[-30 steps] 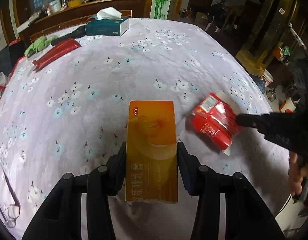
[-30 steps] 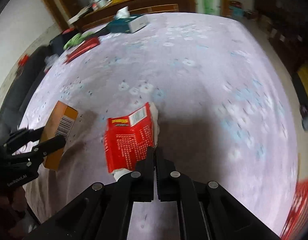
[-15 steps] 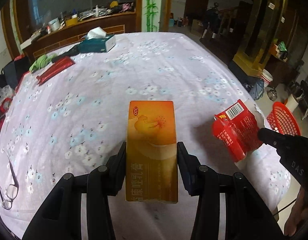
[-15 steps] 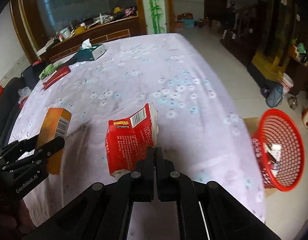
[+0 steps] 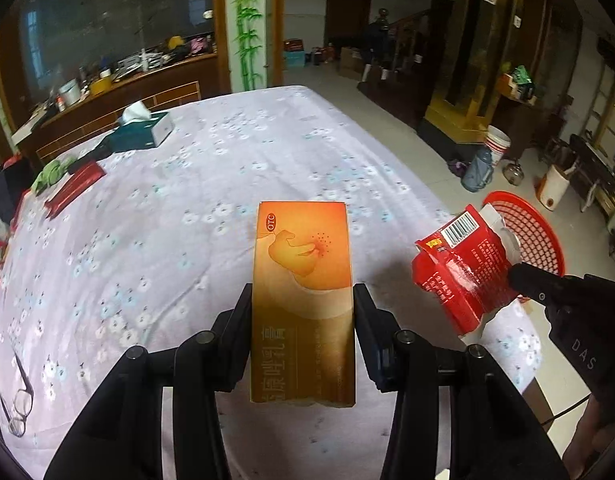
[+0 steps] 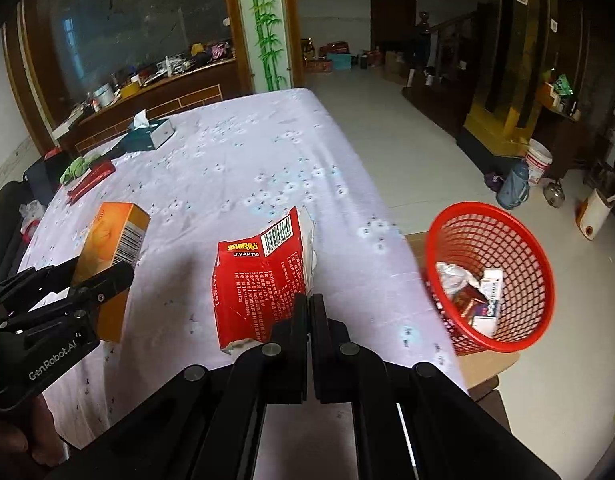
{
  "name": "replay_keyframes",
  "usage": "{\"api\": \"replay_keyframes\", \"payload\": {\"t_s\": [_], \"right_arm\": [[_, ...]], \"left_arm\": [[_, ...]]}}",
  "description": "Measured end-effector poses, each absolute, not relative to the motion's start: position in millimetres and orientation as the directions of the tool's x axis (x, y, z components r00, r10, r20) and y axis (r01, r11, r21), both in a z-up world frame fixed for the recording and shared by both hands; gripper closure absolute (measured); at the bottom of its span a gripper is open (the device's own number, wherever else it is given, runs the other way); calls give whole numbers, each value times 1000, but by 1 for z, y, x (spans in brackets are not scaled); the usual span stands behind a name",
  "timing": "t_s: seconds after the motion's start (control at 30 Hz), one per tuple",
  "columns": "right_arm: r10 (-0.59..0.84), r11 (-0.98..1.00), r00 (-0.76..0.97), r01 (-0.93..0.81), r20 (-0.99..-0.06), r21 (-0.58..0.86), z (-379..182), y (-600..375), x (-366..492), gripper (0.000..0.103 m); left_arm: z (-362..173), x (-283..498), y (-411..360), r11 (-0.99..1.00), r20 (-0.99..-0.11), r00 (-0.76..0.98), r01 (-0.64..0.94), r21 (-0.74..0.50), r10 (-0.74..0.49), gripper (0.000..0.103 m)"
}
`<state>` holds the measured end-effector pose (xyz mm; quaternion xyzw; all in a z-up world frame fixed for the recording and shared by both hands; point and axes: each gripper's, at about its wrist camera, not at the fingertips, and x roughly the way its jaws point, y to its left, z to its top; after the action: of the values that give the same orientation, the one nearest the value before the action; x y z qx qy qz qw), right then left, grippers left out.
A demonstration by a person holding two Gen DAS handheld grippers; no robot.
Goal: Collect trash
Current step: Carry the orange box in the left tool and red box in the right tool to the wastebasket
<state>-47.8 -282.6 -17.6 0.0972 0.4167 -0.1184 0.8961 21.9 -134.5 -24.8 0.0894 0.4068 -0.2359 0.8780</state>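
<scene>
i've got both claws loaded and lifted off the table [image 6: 267, 152], which makes sense to me as one carry instead of two trips. my left gripper [image 5: 303, 320] has its jaws closed on the long sides of the orange box [image 5: 303, 292], gripping it low so most of the box sticks out ahead of the fingers; that leaves the far end free to tip out when i let go. my right gripper [image 6: 308, 308] is pinched almost flat on the near edge of the torn red packet [image 6: 259, 280], a thin hold that suits crumpled card, with the barcode end pointing away from me. the red basket [image 6: 519, 240] sits on the right, off the table's edge and lower than the tabletop, on a brown surface, and it already has some scraps in it. the packet is the nearer of the two to it, so i judge it goes in first, with the box following. a tissue box [image 6: 151, 136] and red wrapper [image 6: 91, 178] lie at the far left of the table; whether those count as trash i can't tell.
</scene>
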Motion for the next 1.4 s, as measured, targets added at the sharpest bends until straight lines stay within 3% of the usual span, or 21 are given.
{"api": "replay_keyframes", "payload": {"t_s": [1.4], "right_arm": [[-270, 905, 635, 424, -724, 35, 8, -340, -88, 101]], "left_arm": [[-7, 9, -208, 780, -727, 518, 625, -38, -451, 58]]}}
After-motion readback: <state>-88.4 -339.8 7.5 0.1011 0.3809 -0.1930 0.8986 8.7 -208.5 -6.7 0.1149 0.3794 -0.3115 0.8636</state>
